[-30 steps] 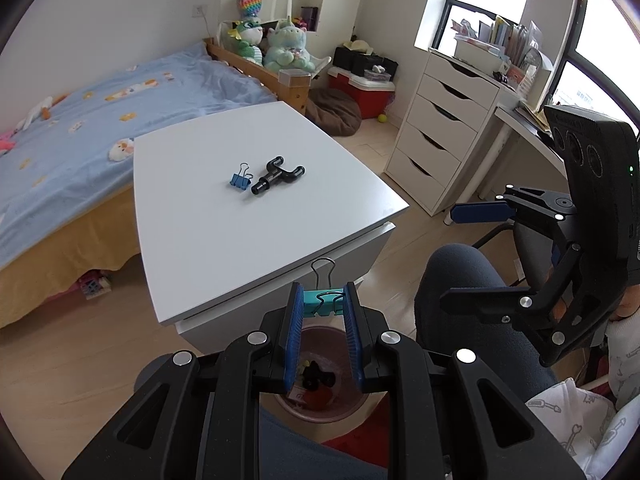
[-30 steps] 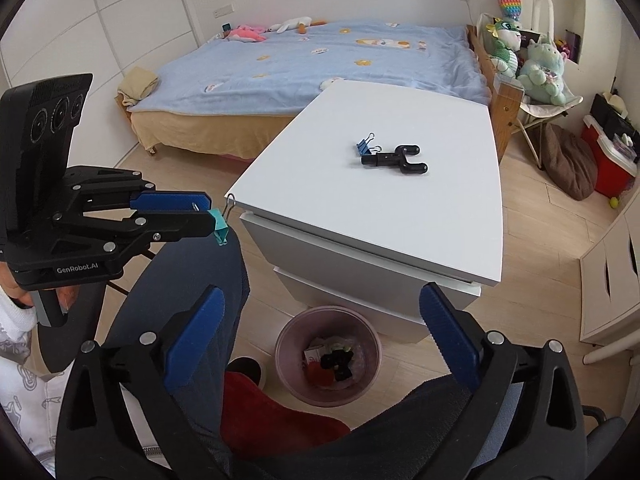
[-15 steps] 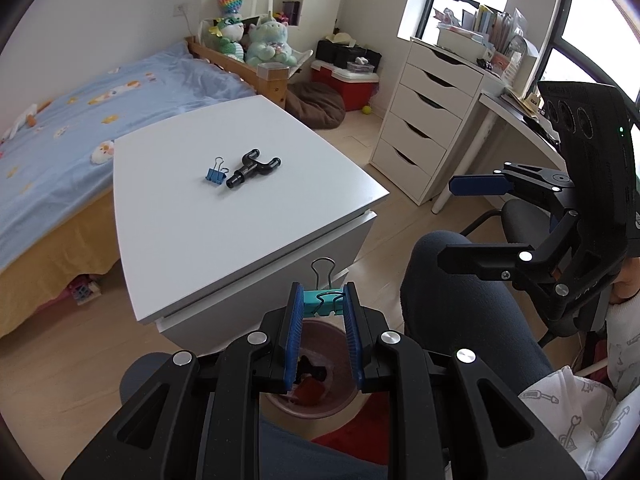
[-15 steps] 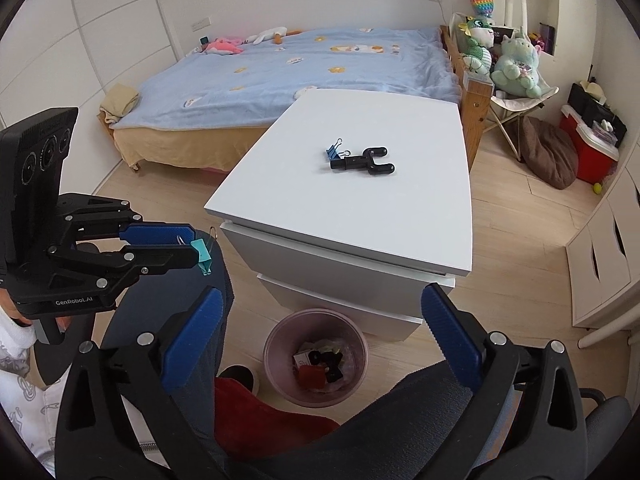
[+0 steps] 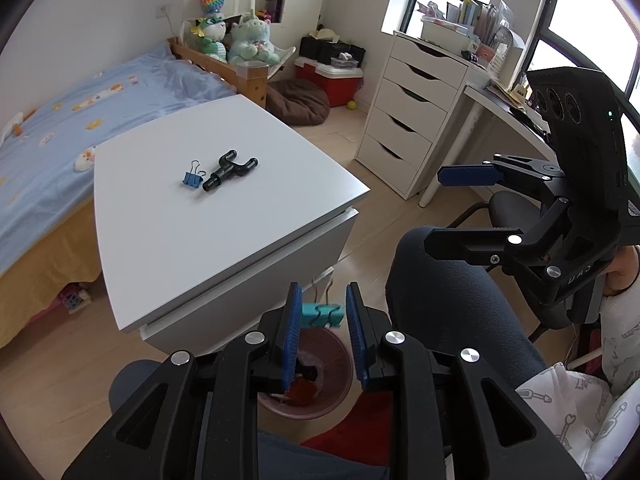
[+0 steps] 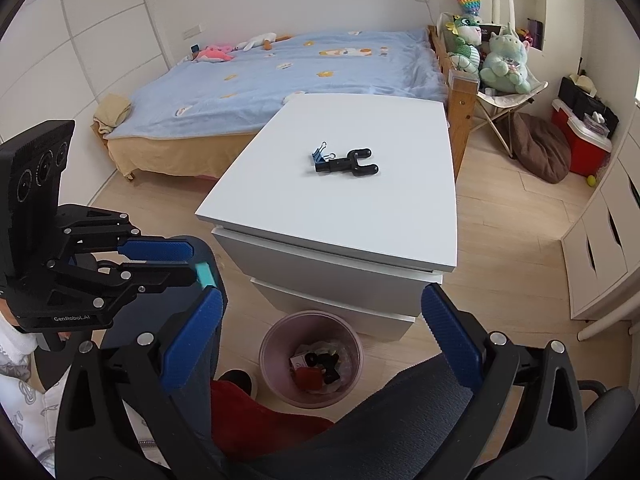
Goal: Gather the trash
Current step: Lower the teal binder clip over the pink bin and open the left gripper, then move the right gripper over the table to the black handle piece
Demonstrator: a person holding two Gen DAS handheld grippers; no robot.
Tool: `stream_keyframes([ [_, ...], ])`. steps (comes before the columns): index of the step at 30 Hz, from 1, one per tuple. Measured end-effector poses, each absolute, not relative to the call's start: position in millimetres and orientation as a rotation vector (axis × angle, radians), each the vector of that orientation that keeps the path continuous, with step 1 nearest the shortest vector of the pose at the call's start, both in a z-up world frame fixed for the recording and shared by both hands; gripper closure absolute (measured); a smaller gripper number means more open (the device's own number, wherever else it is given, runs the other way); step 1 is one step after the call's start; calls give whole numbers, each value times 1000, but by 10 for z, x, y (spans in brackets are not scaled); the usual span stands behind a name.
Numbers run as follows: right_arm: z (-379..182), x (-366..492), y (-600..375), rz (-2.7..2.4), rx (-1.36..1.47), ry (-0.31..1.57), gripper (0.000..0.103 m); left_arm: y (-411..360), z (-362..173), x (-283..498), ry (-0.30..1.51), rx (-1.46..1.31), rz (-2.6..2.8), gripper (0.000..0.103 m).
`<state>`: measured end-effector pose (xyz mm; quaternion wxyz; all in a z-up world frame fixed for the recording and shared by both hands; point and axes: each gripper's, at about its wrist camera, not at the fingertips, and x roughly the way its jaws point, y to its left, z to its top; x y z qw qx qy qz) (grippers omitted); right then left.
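A teal binder clip (image 5: 322, 315) sits between the blue pads of my left gripper (image 5: 323, 296), right above the pink waste bin (image 5: 344, 360). The jaws are opening, and a thin gap shows between the clip and the right pad. In the right wrist view the same clip (image 6: 203, 274) pokes out at the left gripper's (image 6: 194, 260) tips. My right gripper (image 6: 320, 294) is spread wide with nothing in it, above the bin (image 6: 266, 354). On the white table (image 5: 200, 240) lie a blue binder clip (image 5: 192, 178) and a black forked plastic piece (image 5: 230, 168).
The bin stands on the wood floor against the table's front, with black and red scraps in it. A person's dark trouser legs (image 6: 380, 420) and a red slipper (image 6: 256, 420) flank it. Bed (image 6: 280, 76) behind the table; white drawer unit (image 5: 412, 112) to the right.
The left jaws have spread apart and the teal clip is no longer clamped between the pads. Both cameras have drifted a little; the right gripper stays wide open.
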<state>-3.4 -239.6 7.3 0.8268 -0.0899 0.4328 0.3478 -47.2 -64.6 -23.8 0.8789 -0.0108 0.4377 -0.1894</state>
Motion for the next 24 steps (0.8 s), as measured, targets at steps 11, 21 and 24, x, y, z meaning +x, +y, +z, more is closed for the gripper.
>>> stream_keyframes([
  [11,63,-25,-2439,730,-183,924,5,-592,-227,-470,850,-6,-312,8],
  [21,79,-14,-2391,735,-184,923,5,-479,-169,-457,824,2,-280,8],
  [24,90,3,-2373,735,-184,922,5,-404,-149,-445,814,-8,-267,8],
])
